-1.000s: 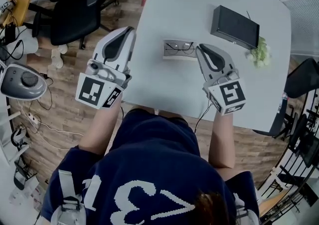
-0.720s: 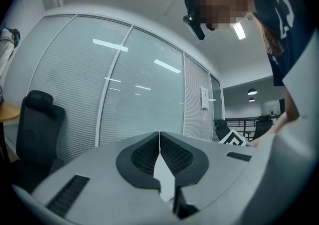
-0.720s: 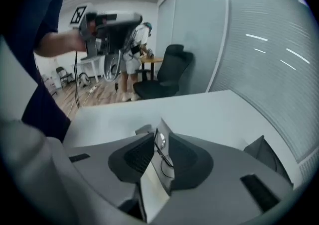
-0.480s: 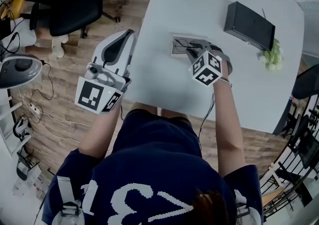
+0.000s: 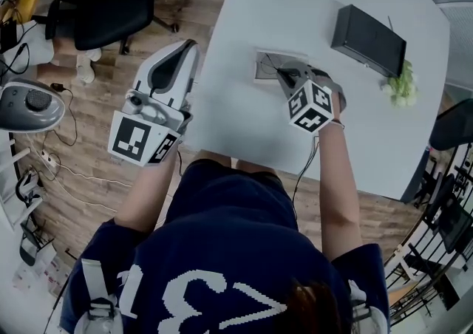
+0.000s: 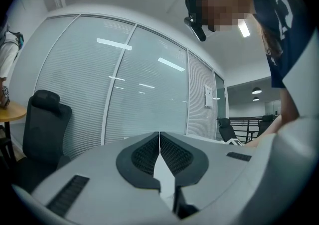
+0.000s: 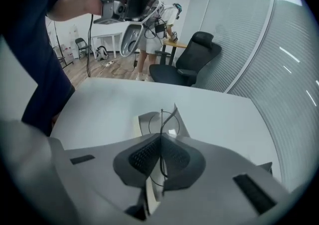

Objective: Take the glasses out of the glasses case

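Observation:
The grey glasses case (image 5: 267, 66) lies open on the white table (image 5: 295, 0). My right gripper (image 5: 287, 75) is down on it, shut on the thin wire glasses (image 7: 161, 119). In the right gripper view the wire runs down between the closed pads of that gripper (image 7: 160, 137), with a lens ring showing just above the tips and over the case (image 7: 143, 120). The left gripper (image 5: 186, 52) is held off the table's left edge above the floor. It is shut with nothing in it (image 6: 159, 137) and points at a glass wall.
A black box (image 5: 368, 38) lies at the table's far right, with a small green thing (image 5: 403, 83) beside it. A black office chair (image 5: 111, 0) stands on the wooden floor to the left. Cables and equipment lie on the floor at far left.
Over the last second my right gripper went forward and left onto the case and rolled over. The left gripper has hardly moved.

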`<move>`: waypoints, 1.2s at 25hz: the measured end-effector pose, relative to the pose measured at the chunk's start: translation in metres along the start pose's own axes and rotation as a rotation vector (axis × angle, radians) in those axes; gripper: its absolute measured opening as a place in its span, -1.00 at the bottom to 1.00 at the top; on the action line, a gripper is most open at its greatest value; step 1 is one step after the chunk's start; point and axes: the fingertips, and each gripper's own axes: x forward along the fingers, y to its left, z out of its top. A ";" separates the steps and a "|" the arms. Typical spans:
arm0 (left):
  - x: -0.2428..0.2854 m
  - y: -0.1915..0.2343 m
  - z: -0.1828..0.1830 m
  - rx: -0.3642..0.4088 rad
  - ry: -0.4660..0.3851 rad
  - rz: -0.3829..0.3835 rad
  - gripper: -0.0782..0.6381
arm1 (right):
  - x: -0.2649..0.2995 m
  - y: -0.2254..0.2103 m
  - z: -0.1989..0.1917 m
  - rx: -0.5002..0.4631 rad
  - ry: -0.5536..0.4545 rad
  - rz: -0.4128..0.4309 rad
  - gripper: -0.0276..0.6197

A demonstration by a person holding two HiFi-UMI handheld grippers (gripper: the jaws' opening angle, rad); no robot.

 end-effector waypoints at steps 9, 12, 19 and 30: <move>-0.005 -0.006 0.048 0.066 -0.091 0.018 -0.73 | -0.120 -0.035 0.074 0.288 -0.476 -0.177 -0.83; -0.006 -0.005 0.068 0.105 -0.135 0.033 -0.73 | -0.170 -0.057 0.097 0.405 -0.681 -0.301 -0.83; 0.005 -0.021 0.091 0.149 -0.192 0.022 -0.73 | -0.258 -0.074 0.097 0.567 -0.906 -0.502 -0.83; 0.065 -0.094 0.079 0.120 -0.191 -0.171 -0.73 | -0.320 -0.062 -0.001 0.740 -0.811 -0.731 -0.83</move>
